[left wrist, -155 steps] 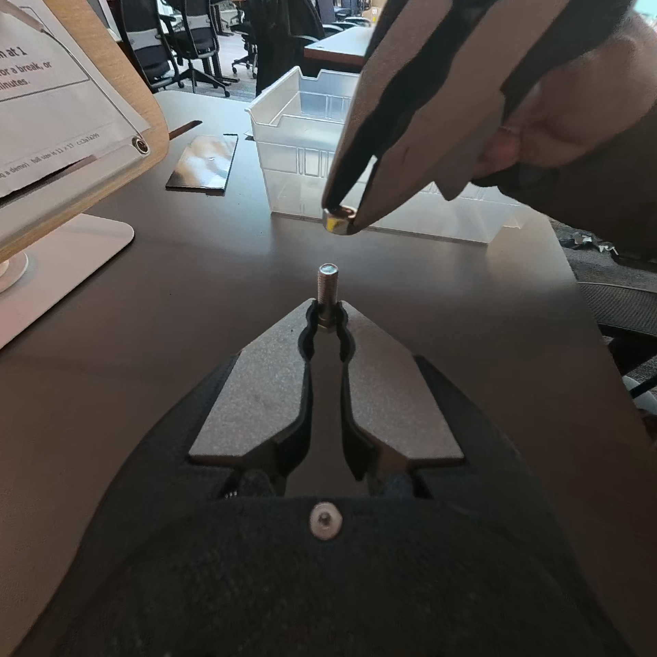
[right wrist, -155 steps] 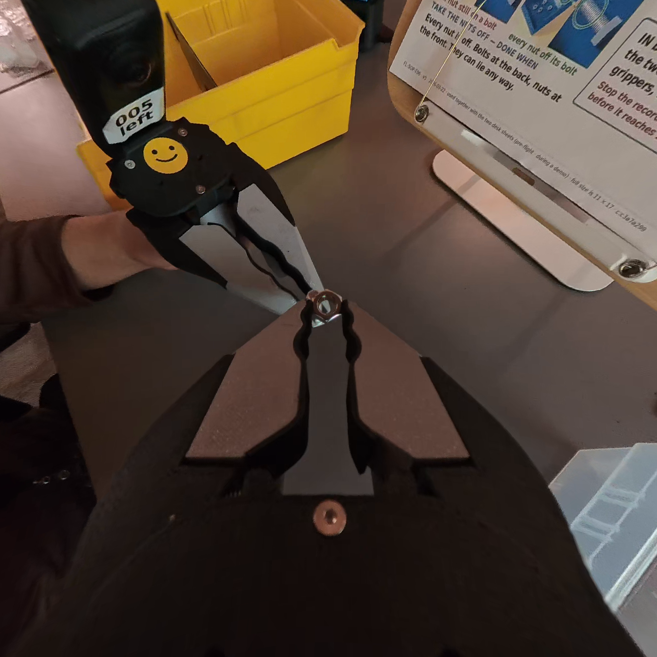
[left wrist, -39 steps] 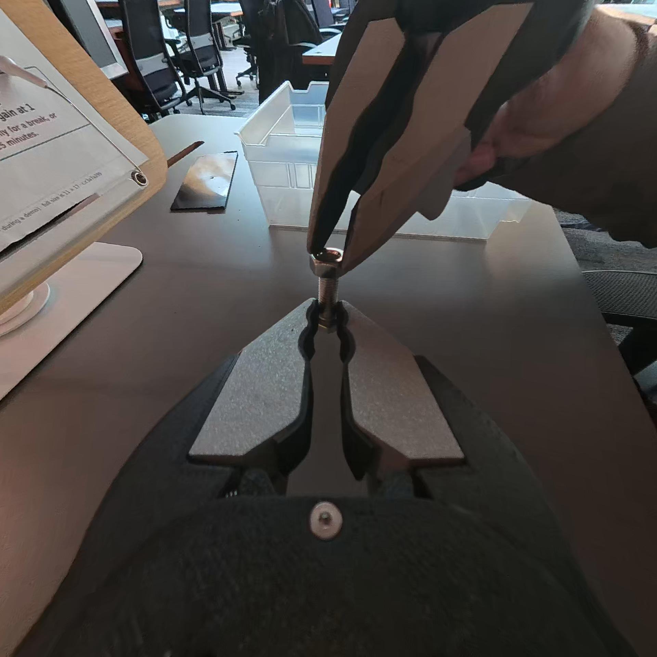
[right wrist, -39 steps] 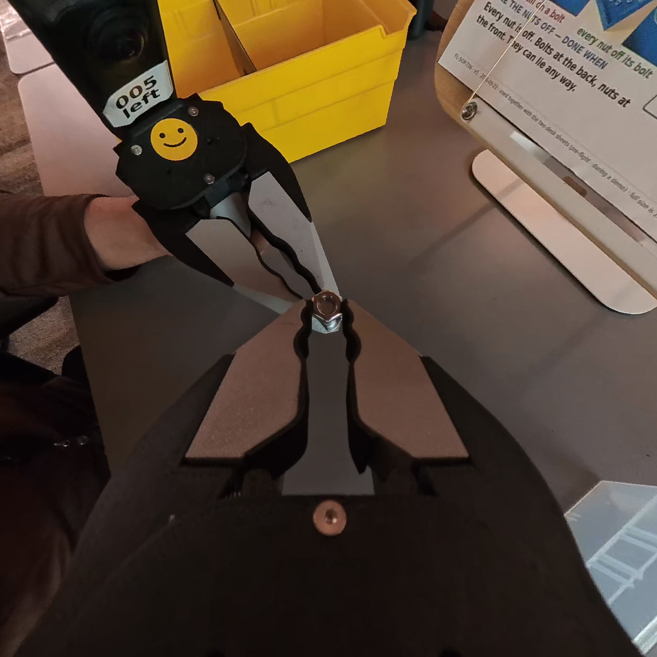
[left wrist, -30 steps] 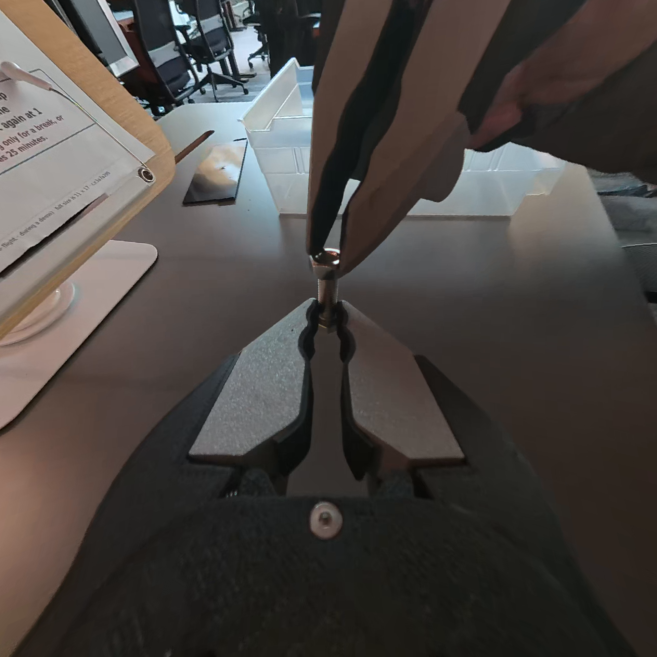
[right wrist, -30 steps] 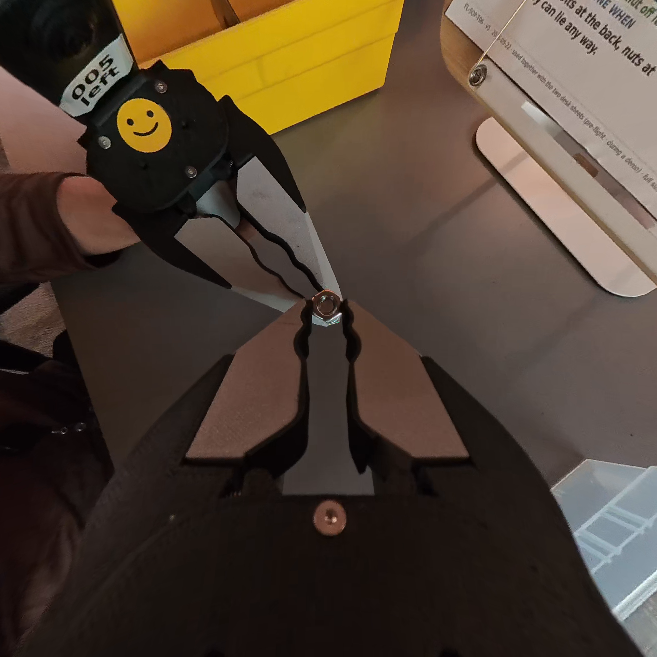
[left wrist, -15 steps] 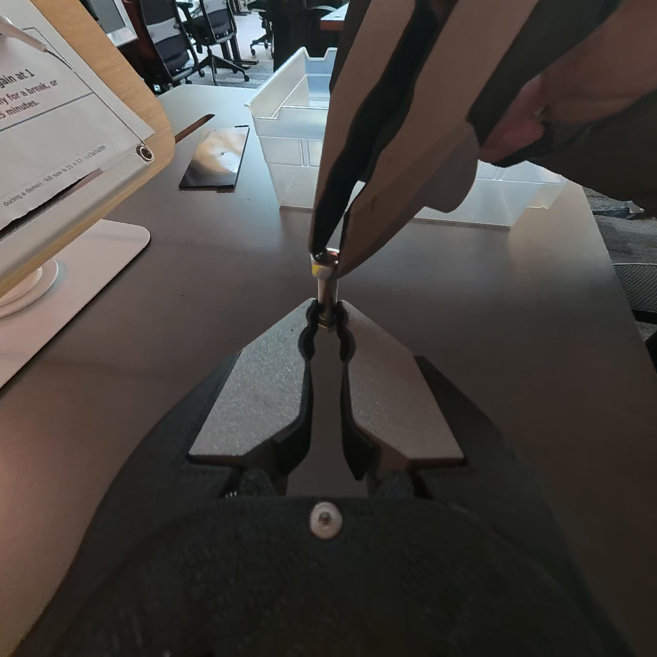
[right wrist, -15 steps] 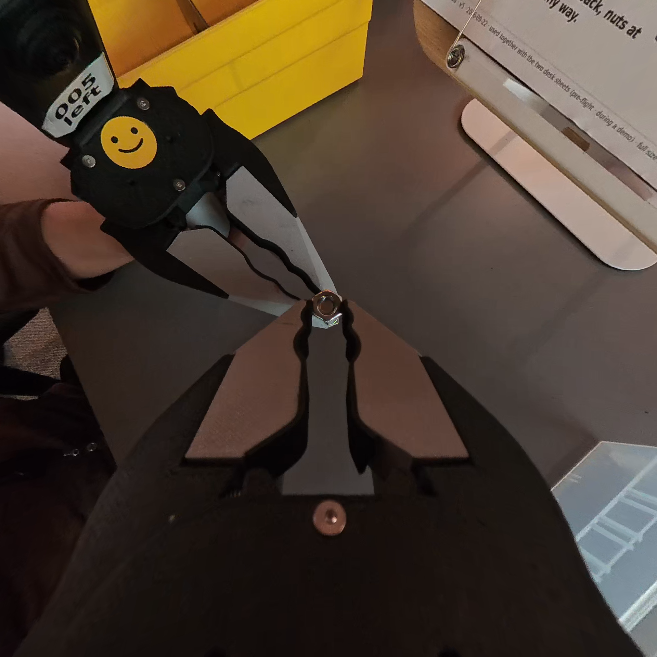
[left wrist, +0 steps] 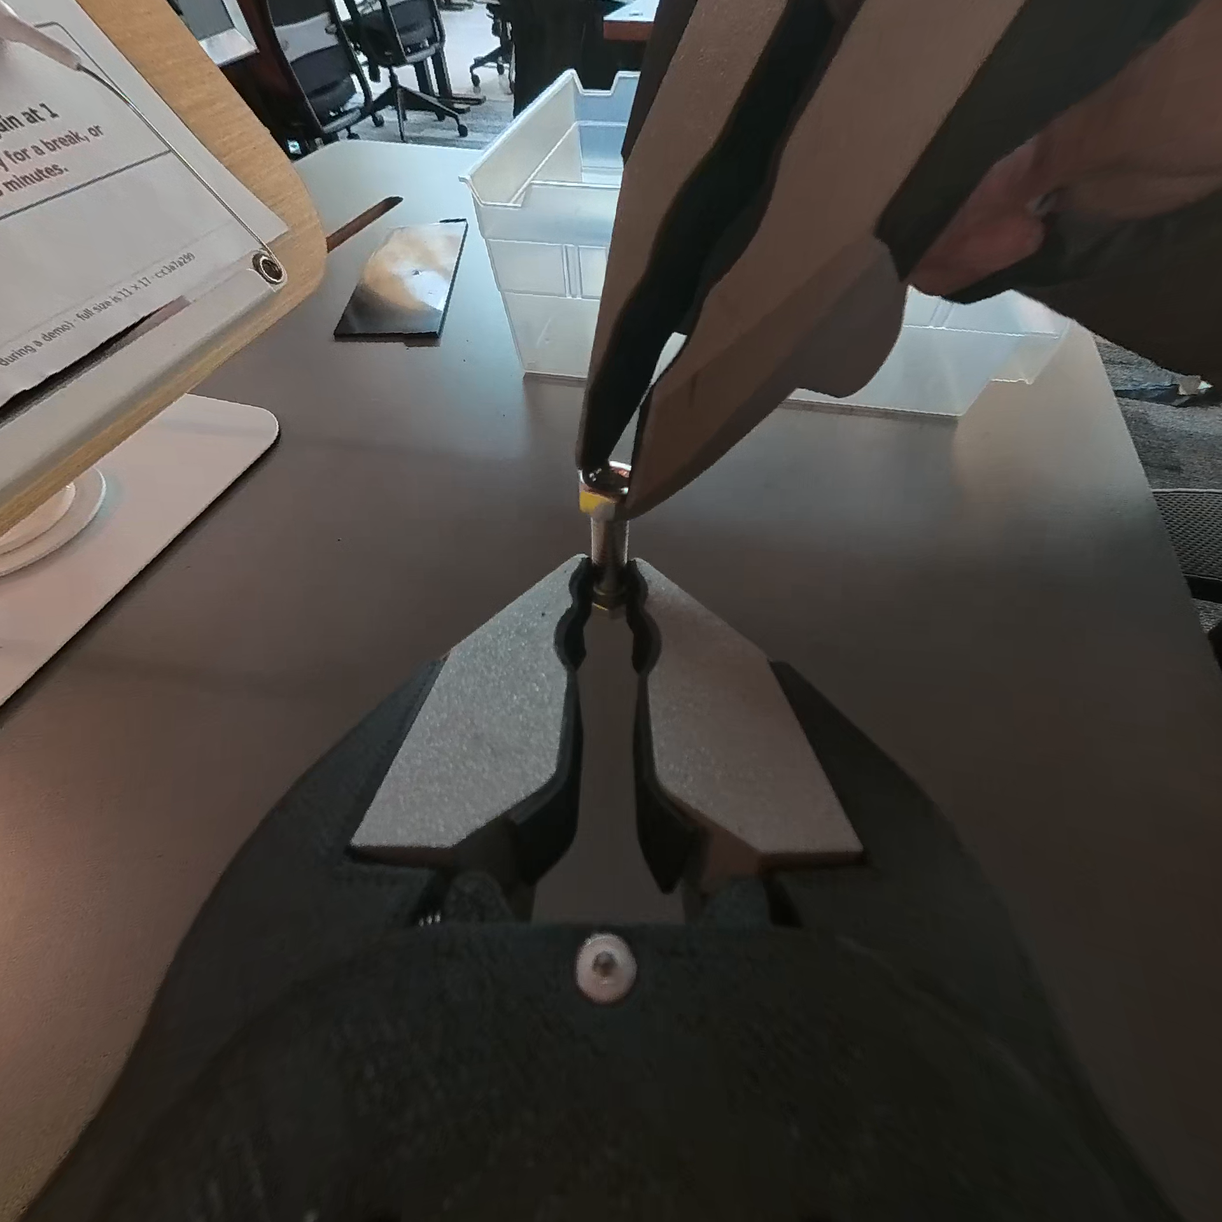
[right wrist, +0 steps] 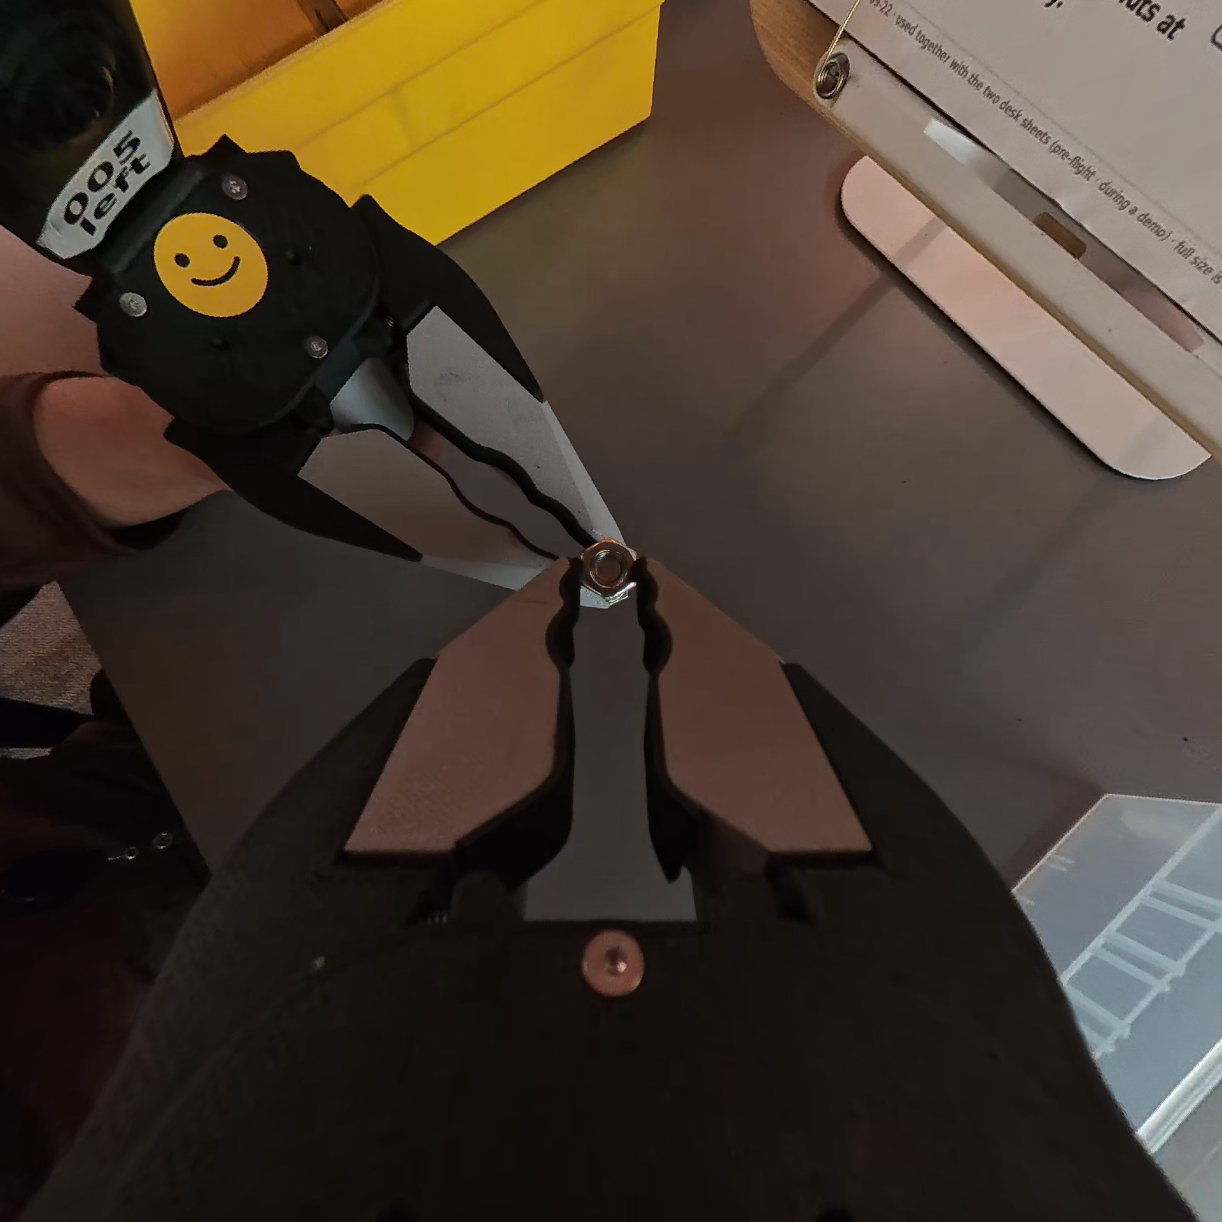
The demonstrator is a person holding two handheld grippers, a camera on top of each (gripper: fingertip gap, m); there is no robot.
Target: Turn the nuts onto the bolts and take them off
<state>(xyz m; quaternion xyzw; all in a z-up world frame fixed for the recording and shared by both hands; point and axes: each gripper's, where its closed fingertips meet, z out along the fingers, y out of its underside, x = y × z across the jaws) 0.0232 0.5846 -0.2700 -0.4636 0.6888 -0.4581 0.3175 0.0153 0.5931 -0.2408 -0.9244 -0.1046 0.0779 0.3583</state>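
In the left wrist view my left gripper (left wrist: 608,585) is shut on the head end of a small steel bolt (left wrist: 607,545) and holds it above the dark table. The bolt's shaft points away from the camera. A steel nut (left wrist: 600,494) sits on its far end. My right gripper (left wrist: 605,477) comes down from above and is shut on that nut. In the right wrist view the right gripper (right wrist: 607,576) pinches the nut (right wrist: 607,570) end-on. The left gripper (right wrist: 576,554), with a yellow smiley sticker, reaches in from the upper left. The bolt is hidden behind the nut there.
A clear plastic bin (left wrist: 552,264) stands at the back of the table, with a black plate (left wrist: 407,284) left of it. A document stand on a white base (left wrist: 165,456) is at the left. A yellow bin (right wrist: 430,112) shows in the right wrist view. A person's hands hold both grippers. Left and right tips are no more than a few centimetres apart. The white base (left wrist: 165,456) is about 30 cm from both grippers' fingertips.
Both grippers stay shut on bolt and nut. The held pair has drifted a little over the table, so the stand and bins have shifted in both views.
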